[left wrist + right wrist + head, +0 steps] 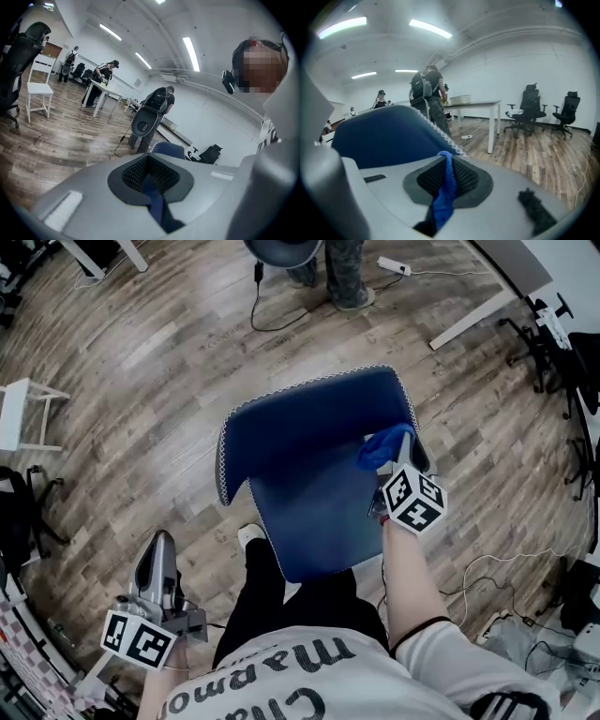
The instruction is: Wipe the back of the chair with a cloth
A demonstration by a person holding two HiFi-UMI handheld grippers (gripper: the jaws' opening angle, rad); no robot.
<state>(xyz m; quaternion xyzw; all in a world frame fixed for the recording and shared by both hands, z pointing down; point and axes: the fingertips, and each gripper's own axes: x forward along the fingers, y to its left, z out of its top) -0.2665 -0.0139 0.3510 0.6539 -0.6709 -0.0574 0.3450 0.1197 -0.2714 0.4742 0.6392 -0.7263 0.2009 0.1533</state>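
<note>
Down by the person's left side, the left gripper (159,547) is hanging over the wood floor (141,381), its jaws pressed together on nothing. Further out, the right gripper (401,448) is pinching a blue cloth (380,448) tightly, pressing it against the right edge of the blue chair (300,465). Beyond, a person (342,273) is standing.

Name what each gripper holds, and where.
The right gripper pinches the blue textured cloth at a bunched fold; the left gripper, fingers together, apparently holds nothing.
</note>
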